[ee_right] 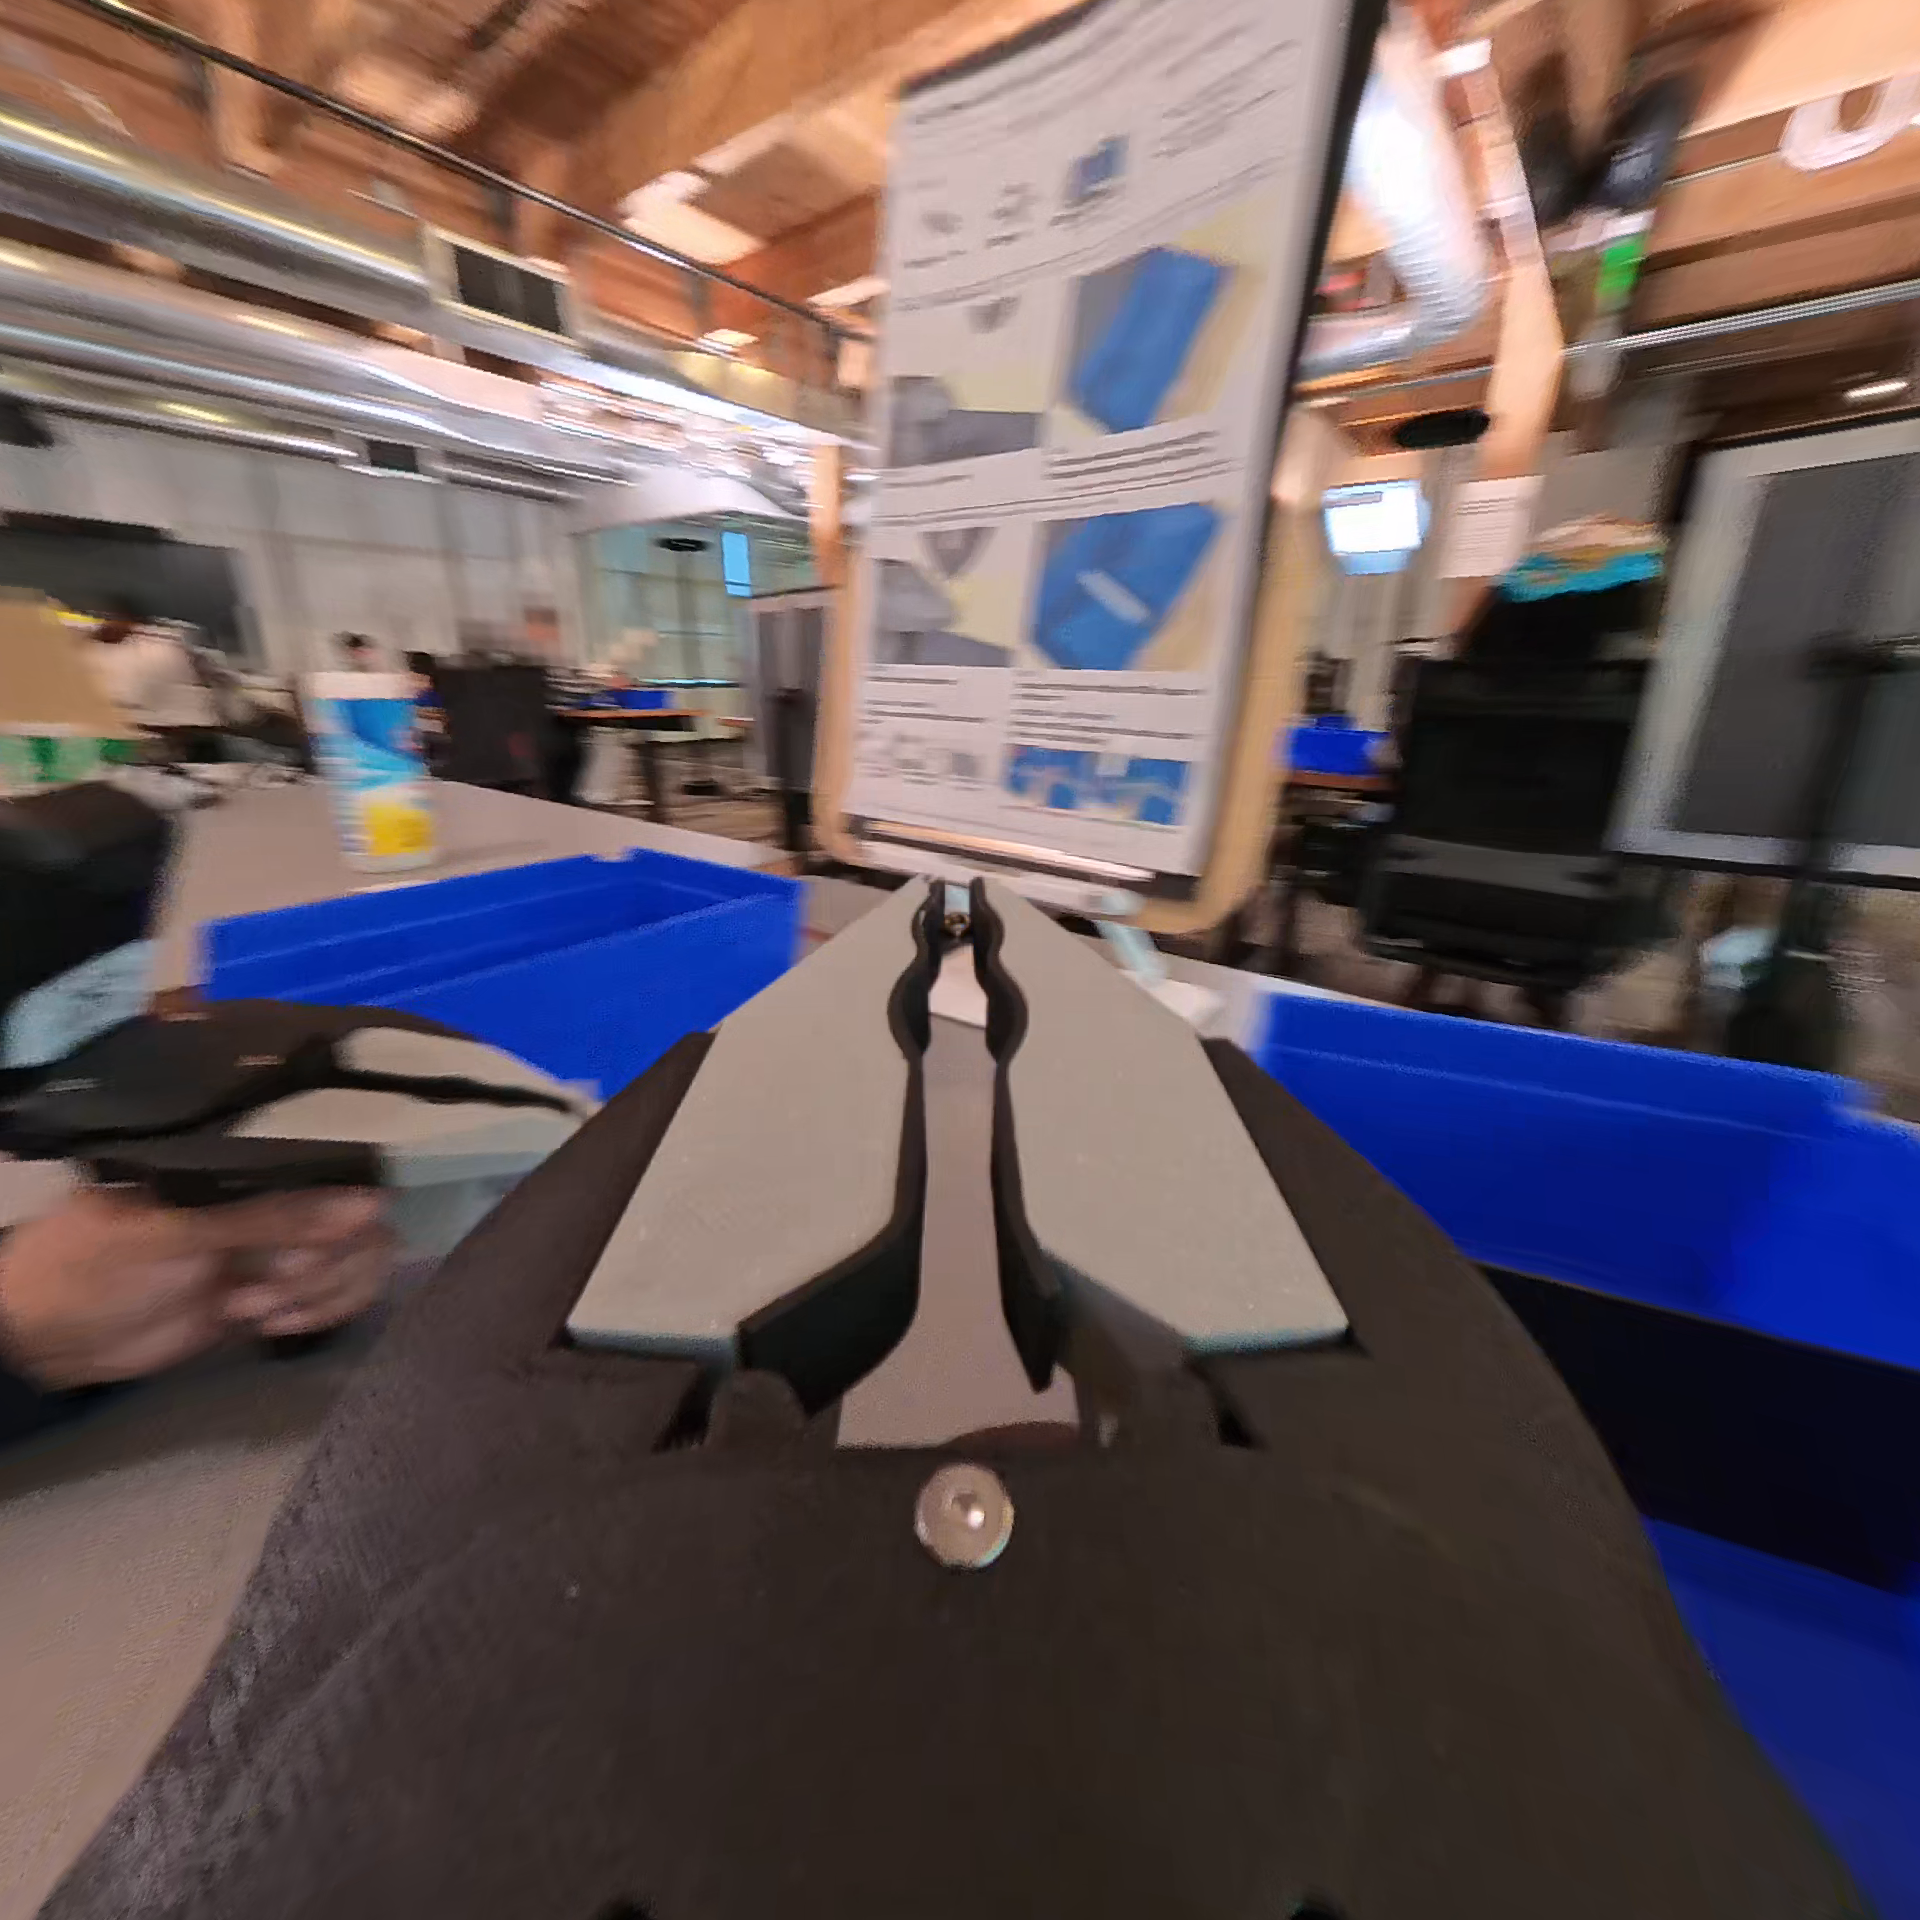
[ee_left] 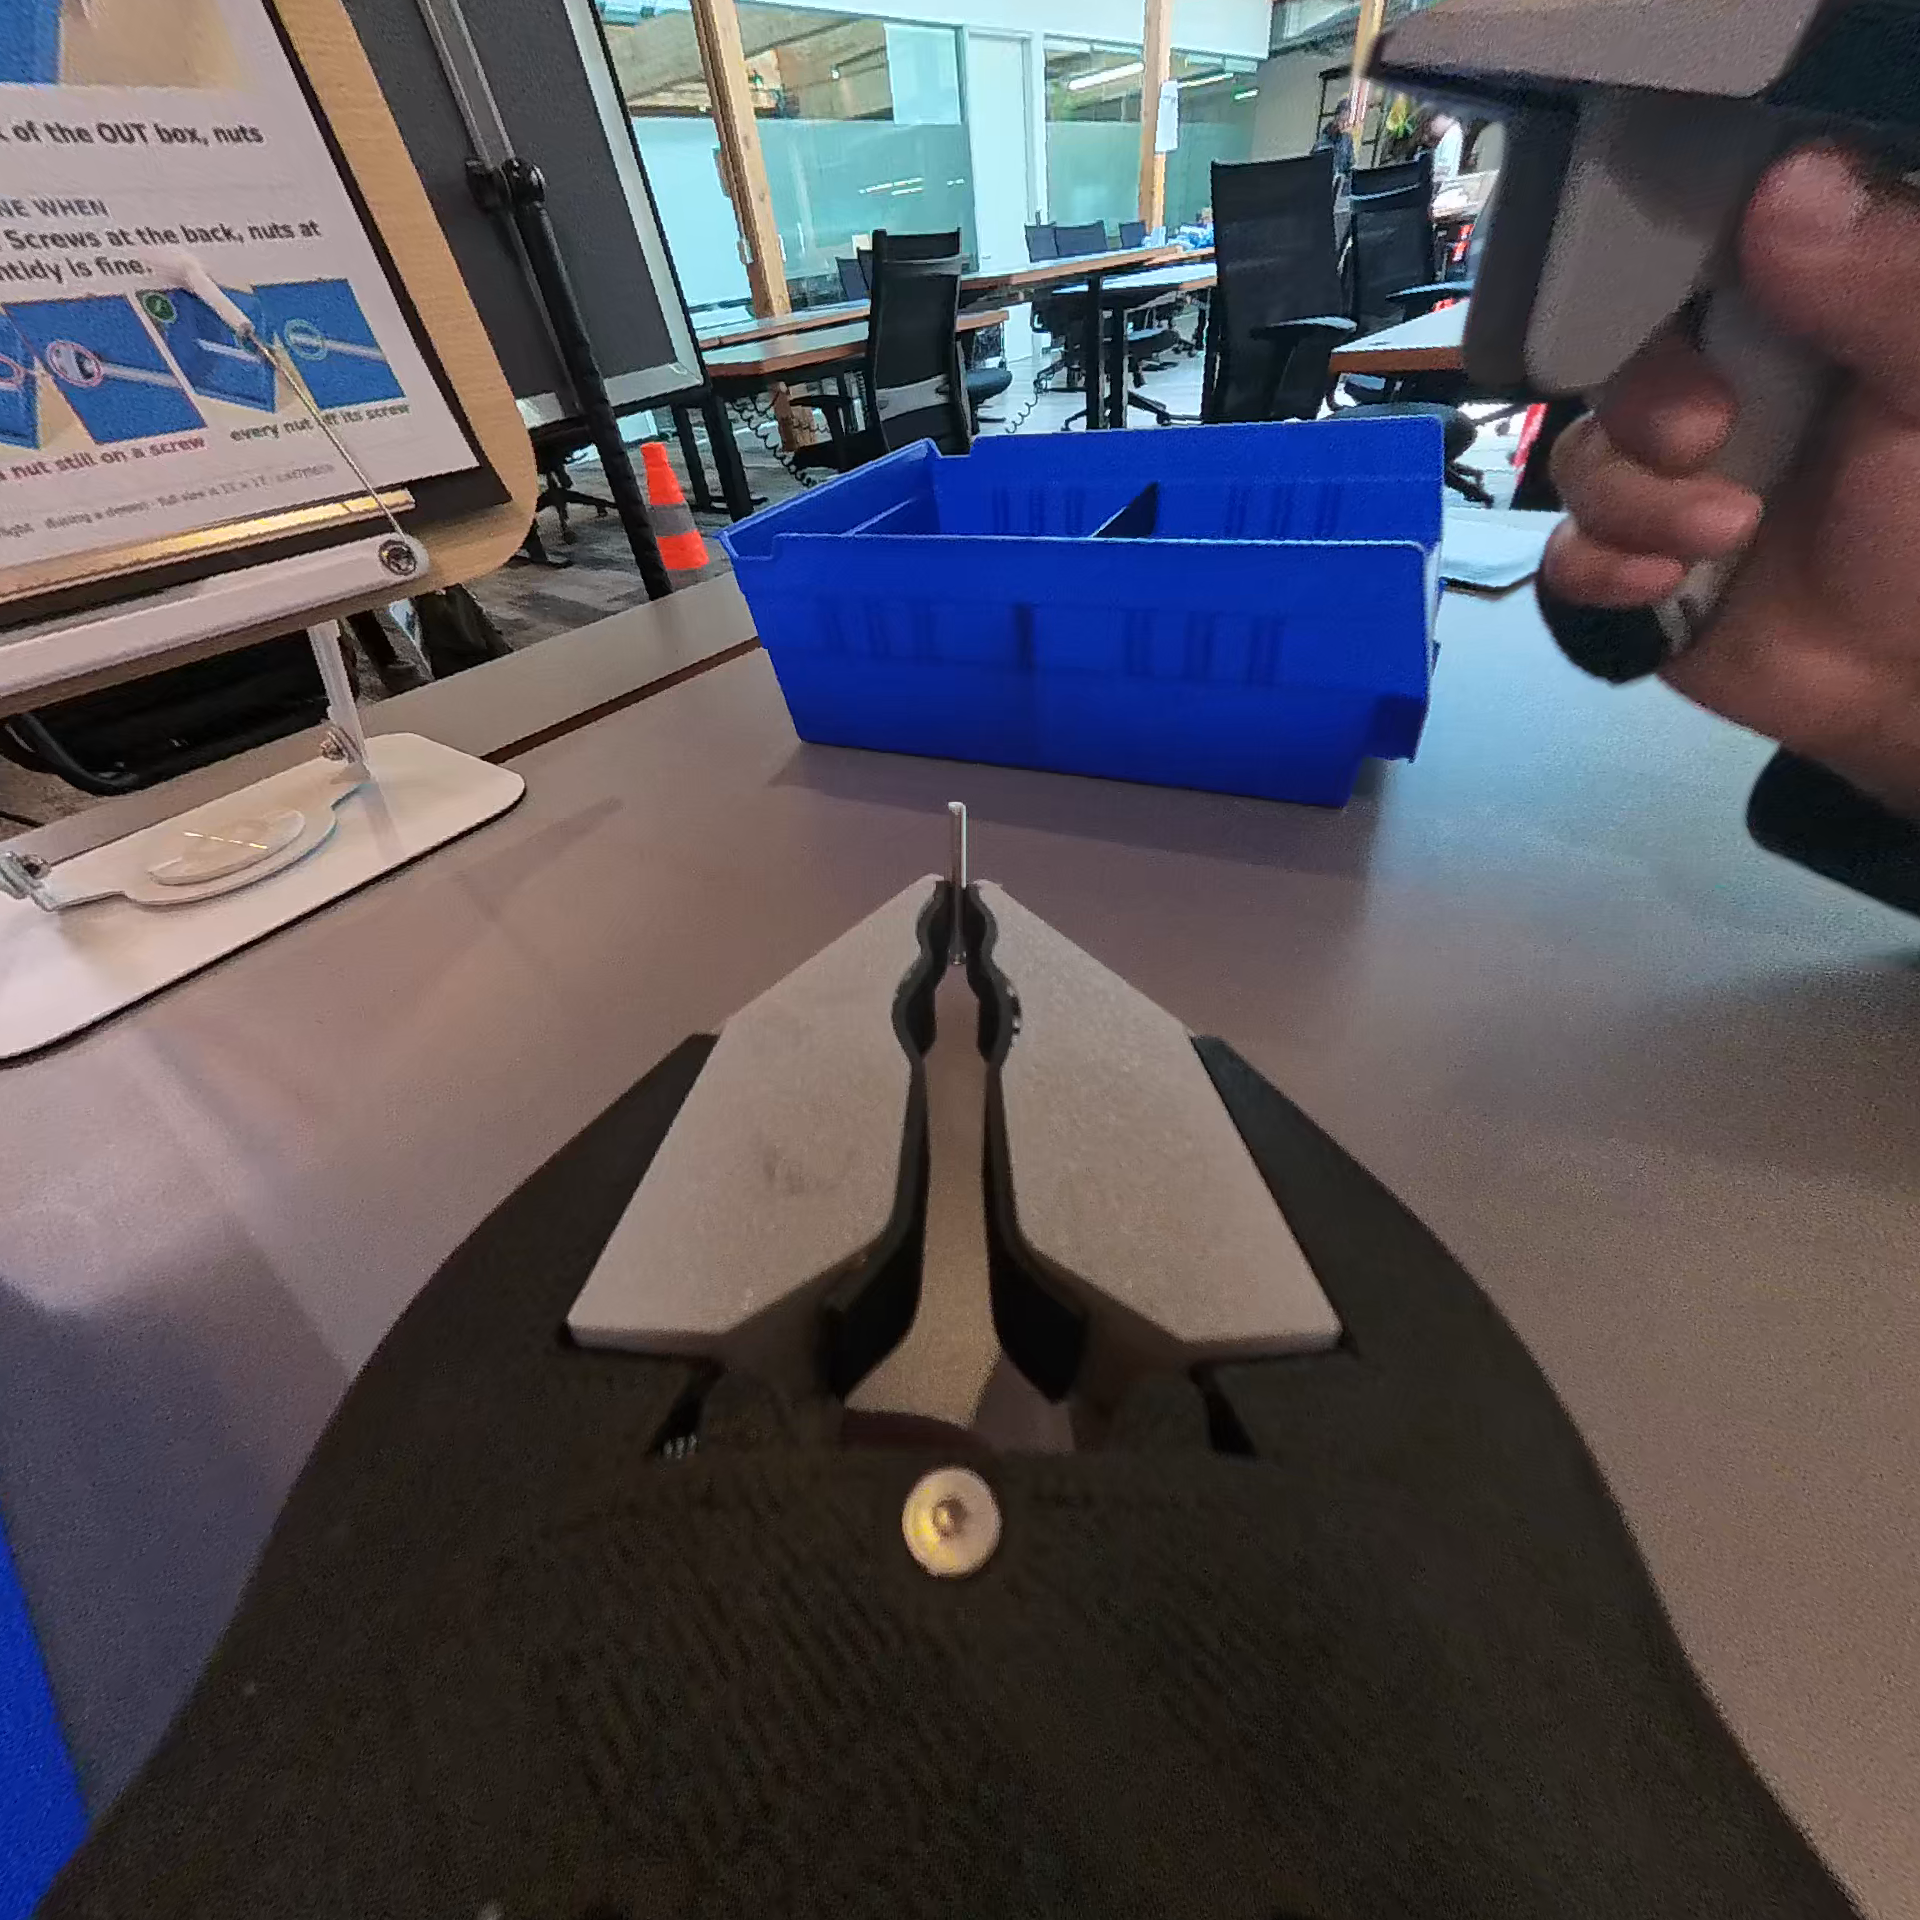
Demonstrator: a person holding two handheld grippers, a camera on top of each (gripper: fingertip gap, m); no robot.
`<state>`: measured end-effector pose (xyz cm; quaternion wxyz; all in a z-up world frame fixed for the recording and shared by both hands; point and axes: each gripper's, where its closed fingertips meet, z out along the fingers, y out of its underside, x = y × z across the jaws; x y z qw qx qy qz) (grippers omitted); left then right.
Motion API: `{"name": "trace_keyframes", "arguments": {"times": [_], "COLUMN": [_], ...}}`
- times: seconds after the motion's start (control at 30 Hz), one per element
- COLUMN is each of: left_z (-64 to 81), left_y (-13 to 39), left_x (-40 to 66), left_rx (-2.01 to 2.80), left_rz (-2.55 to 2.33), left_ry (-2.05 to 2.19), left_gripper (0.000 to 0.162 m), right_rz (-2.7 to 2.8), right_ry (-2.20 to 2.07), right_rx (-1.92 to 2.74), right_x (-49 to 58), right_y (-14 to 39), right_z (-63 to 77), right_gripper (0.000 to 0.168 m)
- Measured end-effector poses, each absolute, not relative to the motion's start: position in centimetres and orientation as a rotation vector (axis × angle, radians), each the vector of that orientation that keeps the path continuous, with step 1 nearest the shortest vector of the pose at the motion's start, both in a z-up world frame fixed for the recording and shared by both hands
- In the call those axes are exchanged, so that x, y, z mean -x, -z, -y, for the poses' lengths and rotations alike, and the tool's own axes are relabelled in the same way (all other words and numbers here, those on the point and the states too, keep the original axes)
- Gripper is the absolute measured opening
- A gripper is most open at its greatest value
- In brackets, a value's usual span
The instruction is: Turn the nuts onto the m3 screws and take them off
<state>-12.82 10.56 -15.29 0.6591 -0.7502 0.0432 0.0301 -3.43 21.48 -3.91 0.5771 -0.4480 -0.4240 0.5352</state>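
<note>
Screw (ee_left: 957, 854) pinched upright at the tips of the left gripper (ee_left: 957, 894), shaft poking past them above the grey table (ee_left: 1351, 1039). Small metal nut (ee_right: 951, 920) clamped at the tips of the right gripper (ee_right: 952, 902), raised before the instruction board (ee_right: 1081, 468). Blue bin (ee_left: 1091, 644) behind the screw, split by dividers, contents hidden by its walls. Second blue bin (ee_right: 499, 956) at left in the right wrist view, third blue bin (ee_right: 1558, 1143) at right, insides unseen.
</note>
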Motion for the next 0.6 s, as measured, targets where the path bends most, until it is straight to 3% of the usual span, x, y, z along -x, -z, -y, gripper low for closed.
{"name": "trace_keyframes", "arguments": {"times": [0.2, 0.6], "left_z": [-10.5, -10.5], "left_y": [15.1, 15.3], "left_x": [12.5, 12.7], "left_rx": [1.692, 1.692], "left_rz": [-0.111, -0.103], "left_ry": [-0.06, -0.073], "left_gripper": [0.0, 0.0], "right_rz": [0.847, 0.976], "right_ry": [-1.123, -0.864], "right_rx": [1.339, 1.52], "right_x": [-1.4, -0.5], "right_y": [8.0, 15.0], "right_z": [-33.1, -36.2], "right_gripper": [0.002, 0.002]}}
